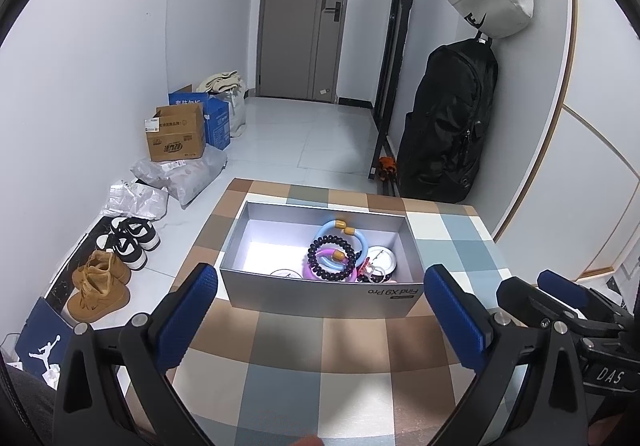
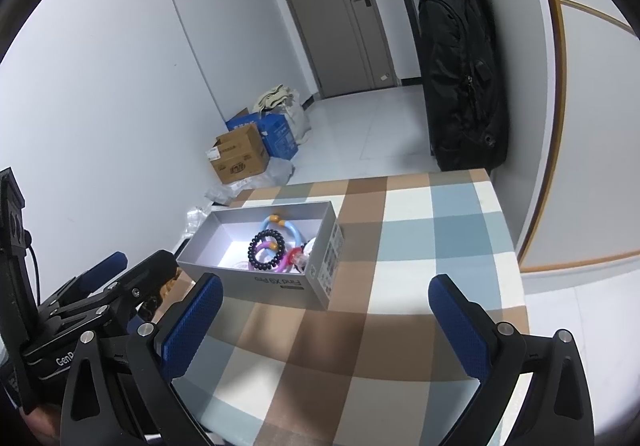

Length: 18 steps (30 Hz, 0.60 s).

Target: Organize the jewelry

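Observation:
A grey open box (image 1: 320, 296) marked "Find X9 Pro" sits on the checked tablecloth (image 1: 320, 358). Inside lie a dark bead bracelet (image 1: 332, 260), a light blue ring with amber beads (image 1: 340, 232), a purple ring, a white round piece (image 1: 382, 258) and small red-and-clear bits. The box also shows in the right wrist view (image 2: 280, 280), with the bead bracelet (image 2: 267, 250) in it. My left gripper (image 1: 320, 310) is open and empty, just short of the box's near wall. My right gripper (image 2: 326, 322) is open and empty, right of and nearer than the box.
The table's far edge drops to a white tiled floor. Cardboard boxes (image 1: 176, 137), parcels and shoes (image 1: 100, 286) line the left wall. A black backpack (image 1: 448, 121) hangs at the right beside the table corner. The right gripper shows at the left wrist view's right edge (image 1: 560, 306).

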Available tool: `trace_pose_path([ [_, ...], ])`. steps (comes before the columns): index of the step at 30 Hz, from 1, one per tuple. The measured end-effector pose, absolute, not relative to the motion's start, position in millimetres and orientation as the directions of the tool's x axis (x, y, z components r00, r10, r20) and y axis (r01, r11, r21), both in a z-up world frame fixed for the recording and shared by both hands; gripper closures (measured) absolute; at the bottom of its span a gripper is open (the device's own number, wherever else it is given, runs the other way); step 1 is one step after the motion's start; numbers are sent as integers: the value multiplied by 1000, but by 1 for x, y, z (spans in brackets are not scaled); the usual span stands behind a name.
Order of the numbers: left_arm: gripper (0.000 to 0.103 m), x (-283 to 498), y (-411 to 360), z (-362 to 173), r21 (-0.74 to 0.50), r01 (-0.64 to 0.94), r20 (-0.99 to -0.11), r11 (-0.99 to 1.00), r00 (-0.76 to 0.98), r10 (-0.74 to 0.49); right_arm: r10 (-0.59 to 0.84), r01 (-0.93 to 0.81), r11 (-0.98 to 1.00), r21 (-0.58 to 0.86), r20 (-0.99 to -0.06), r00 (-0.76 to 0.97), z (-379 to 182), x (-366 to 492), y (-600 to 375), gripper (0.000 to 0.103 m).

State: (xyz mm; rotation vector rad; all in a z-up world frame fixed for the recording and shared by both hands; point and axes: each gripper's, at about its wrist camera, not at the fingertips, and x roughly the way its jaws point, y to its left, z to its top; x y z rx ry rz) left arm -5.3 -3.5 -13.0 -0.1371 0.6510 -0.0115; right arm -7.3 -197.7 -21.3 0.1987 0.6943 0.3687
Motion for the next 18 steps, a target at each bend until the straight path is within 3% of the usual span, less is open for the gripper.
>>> trace_pose_path([
  [18,3,-5,-2,-15,-140,-33,-614,990,787,-61,393,-263,918,298,-589,706,-21,-7,-197,0],
])
